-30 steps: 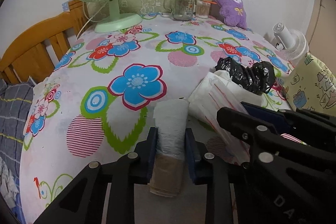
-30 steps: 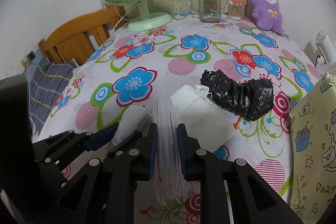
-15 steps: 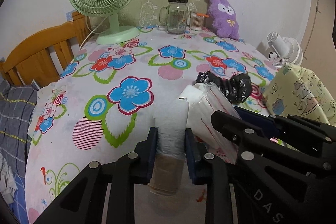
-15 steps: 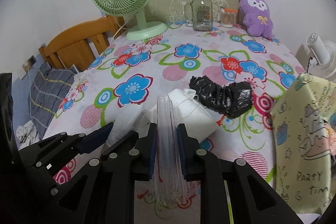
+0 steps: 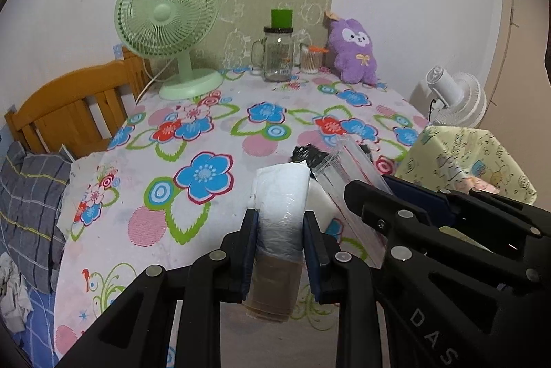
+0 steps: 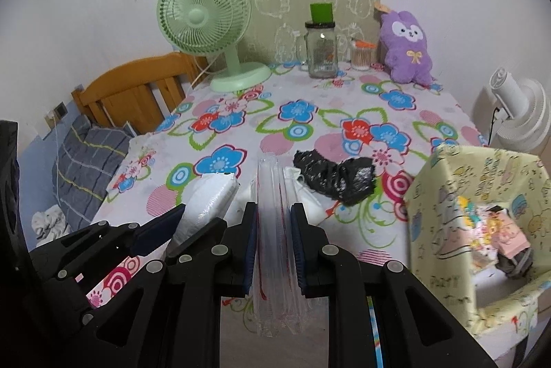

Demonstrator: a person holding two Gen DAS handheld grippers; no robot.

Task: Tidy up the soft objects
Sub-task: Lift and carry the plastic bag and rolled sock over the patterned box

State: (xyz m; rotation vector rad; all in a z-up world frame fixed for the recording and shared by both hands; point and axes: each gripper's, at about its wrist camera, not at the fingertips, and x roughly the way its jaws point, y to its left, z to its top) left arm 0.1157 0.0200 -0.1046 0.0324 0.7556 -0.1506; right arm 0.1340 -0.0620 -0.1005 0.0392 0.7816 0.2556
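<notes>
My left gripper [image 5: 279, 223] is shut on a roll of white plastic bags [image 5: 280, 206] with a cardboard core, held above the table's near edge; the roll also shows in the right wrist view [image 6: 210, 199]. My right gripper [image 6: 273, 216] is shut on a clear stack of plastic bags with red print [image 6: 273, 230], seen too in the left wrist view [image 5: 354, 171]. A white packet [image 6: 306, 199] and a crumpled black plastic bag [image 6: 334, 175] lie on the flowered tablecloth [image 6: 241, 126] just ahead. A yellow patterned box [image 6: 475, 230] stands open at the right.
At the table's far end stand a green fan [image 6: 210, 27], a glass jar with a green lid [image 6: 322, 47], a cotton swab cup [image 6: 360, 58] and a purple plush toy [image 6: 406, 47]. A wooden chair [image 6: 137, 95] is at left, a white fan [image 6: 516, 113] at right.
Both grippers have lifted and pulled back from the table with their loads; the table objects look smaller and lower, and the yellow box has come into fuller view at the right.
</notes>
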